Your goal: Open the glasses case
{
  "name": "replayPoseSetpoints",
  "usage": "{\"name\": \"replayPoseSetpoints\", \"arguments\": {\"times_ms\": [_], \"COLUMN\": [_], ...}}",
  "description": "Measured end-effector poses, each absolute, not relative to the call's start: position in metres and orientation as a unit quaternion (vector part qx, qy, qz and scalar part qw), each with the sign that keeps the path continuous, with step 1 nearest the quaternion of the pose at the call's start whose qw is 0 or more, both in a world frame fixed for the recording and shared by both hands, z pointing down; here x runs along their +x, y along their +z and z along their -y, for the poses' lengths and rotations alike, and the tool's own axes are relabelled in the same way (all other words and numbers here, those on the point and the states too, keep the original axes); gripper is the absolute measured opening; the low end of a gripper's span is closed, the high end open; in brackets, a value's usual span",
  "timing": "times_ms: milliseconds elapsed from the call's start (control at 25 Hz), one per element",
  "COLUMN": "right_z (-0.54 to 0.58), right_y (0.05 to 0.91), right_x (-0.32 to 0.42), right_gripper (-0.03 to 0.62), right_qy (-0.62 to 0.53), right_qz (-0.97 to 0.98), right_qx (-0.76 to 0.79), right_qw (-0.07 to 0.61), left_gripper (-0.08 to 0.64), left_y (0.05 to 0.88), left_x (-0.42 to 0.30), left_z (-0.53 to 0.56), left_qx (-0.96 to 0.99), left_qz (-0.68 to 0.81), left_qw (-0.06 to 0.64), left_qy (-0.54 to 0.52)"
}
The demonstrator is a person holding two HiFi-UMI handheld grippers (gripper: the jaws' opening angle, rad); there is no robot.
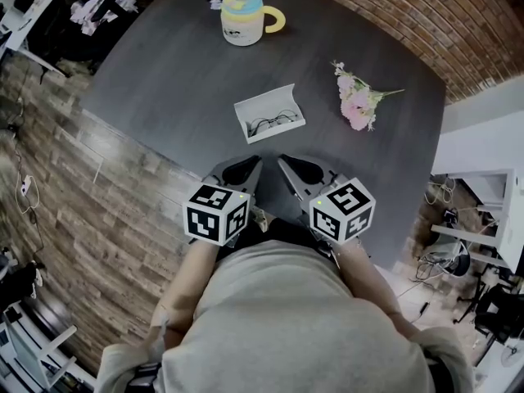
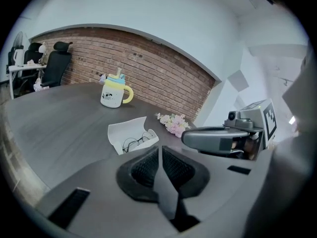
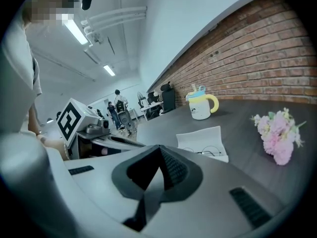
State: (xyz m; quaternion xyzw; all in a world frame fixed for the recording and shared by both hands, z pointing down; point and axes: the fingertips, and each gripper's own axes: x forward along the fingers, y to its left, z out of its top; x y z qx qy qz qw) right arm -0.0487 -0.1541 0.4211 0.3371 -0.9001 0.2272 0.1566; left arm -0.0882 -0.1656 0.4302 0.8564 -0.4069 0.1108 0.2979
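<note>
Grey and black, the left gripper (image 2: 159, 152) has its two jaws pressed together, and nothing is between them. The right gripper (image 3: 159, 155) is clenched the same way and is empty too. Each one has a white cube with black square markers on its back, the left cube (image 1: 216, 213) and the right cube (image 1: 344, 210). The person holds both grippers side by side, close to their body, at the near edge of the dark grey bench (image 1: 164, 80). The tips point out across the bench and a little down. Just ahead of the tips, but not touching them, lies the white glasses case (image 1: 264, 101). It is already open, with its lid tipped up on the far side. Thin black round glasses (image 1: 272, 123) lie inside the case. To the right of the case, a little way off, is a small bunch of pink flowers (image 1: 357, 105) lying flat on the bench. Far across the bench stands a cream mug with a yellow handle and a blue and yellow lid (image 1: 242, 19). A red brick wall (image 1: 409, 15) runs behind the bench. On the left side is a brown wood floor (image 1: 82, 195).
</note>
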Motion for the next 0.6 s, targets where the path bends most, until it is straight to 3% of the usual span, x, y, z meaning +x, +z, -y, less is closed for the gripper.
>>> {"name": "replayPoseSetpoints", "arguments": {"times_ms": [320,600], "right_z": [0.151,0.152], "right_y": [0.433,0.431], "right_x": [-0.043,-0.044], "right_gripper": [0.005,0.005], "right_qy": [0.255,0.267], "right_qz": [0.888,0.889], "right_qx": [0.344,0.342], "right_qw": [0.170,0.143], "left_gripper": [0.040,0.038], "left_y": [0.435,0.430], "left_x": [-0.090,-0.093], "left_z": [0.164,0.164], "left_qx": [0.852,0.861], "left_qz": [0.402,0.412], "left_qw": [0.316,0.268], "left_qy": [0.108,0.131]}}
